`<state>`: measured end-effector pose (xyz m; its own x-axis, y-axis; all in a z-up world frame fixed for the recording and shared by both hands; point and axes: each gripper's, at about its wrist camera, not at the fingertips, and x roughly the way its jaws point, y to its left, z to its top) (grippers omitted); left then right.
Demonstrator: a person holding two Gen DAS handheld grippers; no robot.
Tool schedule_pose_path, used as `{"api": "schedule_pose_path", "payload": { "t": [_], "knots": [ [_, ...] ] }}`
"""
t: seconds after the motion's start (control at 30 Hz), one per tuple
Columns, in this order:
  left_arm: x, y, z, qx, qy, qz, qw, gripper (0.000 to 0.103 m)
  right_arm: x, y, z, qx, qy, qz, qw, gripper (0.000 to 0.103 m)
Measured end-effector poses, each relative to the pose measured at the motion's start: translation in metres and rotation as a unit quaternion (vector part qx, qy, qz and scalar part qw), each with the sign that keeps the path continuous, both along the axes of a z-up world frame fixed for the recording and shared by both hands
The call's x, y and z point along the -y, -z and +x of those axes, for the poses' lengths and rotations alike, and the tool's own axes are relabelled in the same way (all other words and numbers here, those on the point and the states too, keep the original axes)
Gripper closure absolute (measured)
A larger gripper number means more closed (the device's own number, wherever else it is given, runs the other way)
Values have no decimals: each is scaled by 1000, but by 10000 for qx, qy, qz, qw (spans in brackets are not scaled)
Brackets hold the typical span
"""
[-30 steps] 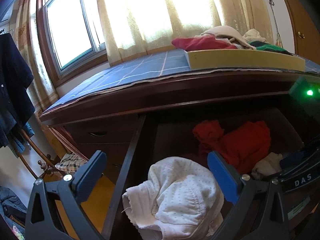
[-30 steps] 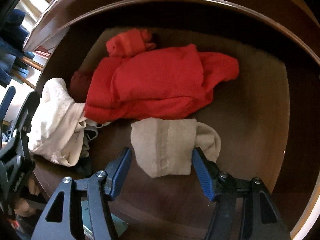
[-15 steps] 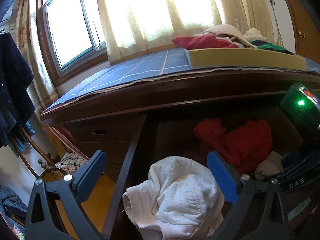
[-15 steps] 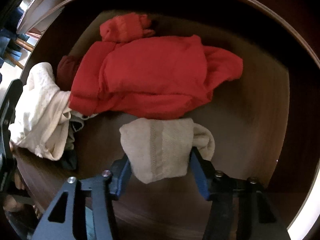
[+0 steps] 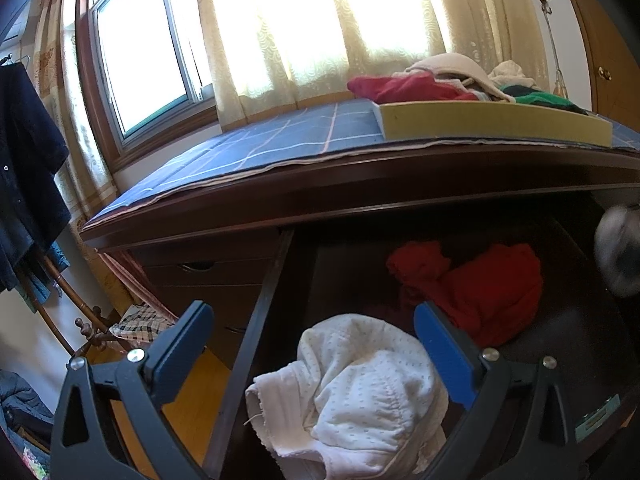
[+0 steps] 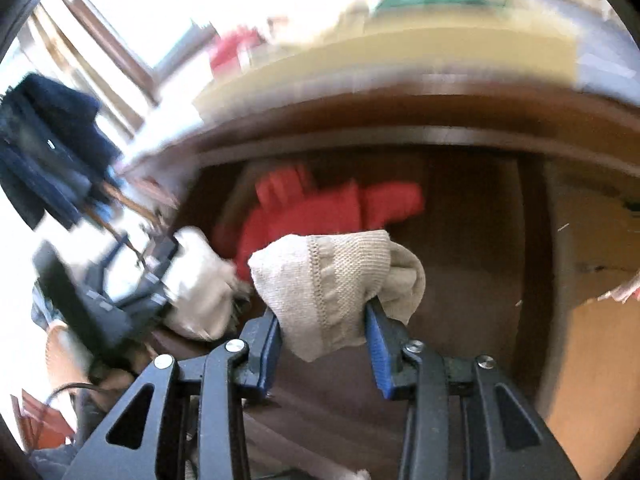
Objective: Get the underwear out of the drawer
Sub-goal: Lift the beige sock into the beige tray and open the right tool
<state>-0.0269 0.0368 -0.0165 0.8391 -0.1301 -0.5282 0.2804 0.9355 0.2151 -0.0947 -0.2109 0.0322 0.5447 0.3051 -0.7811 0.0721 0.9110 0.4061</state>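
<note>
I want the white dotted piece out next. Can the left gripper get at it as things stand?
Probably yes. The left gripper is open with the white dotted underwear right between its fingers at the drawer's front corner, and nothing lies on top of it.

Bright daylight pours through a wood-framed window [image 5: 148,60] and pale patterned curtains [image 5: 320,28]. A dark wooden dresser [image 5: 360,188] carries a blue checked cloth [image 5: 280,144]; dark clothes [image 5: 28,168] hang at left above an orange-brown floor [image 5: 200,376].
</note>
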Motion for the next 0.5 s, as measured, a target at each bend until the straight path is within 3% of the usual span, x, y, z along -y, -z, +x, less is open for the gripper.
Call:
{"api": "schedule_pose_path", "payload": {
  "t": [0.1, 0.23, 0.4, 0.5],
  "knots": [
    [0, -1, 1, -11, -18, -6, 10000, 1, 13, -33, -13, 578, 156, 25, 9982, 62],
    [-1, -1, 3, -56, -39, -37, 10000, 1, 16, -73, -18, 1022, 197, -263, 9942, 62],
    [-1, -2, 7, -52, -142, -70, 9999, 1, 18, -125, -11, 1656, 309, -954, 9811, 62],
    [-3, -2, 8, -36, -171, -92, 9998, 1, 22, -147, 6, 1998, 429, -1572, 9662, 62]
  ]
}}
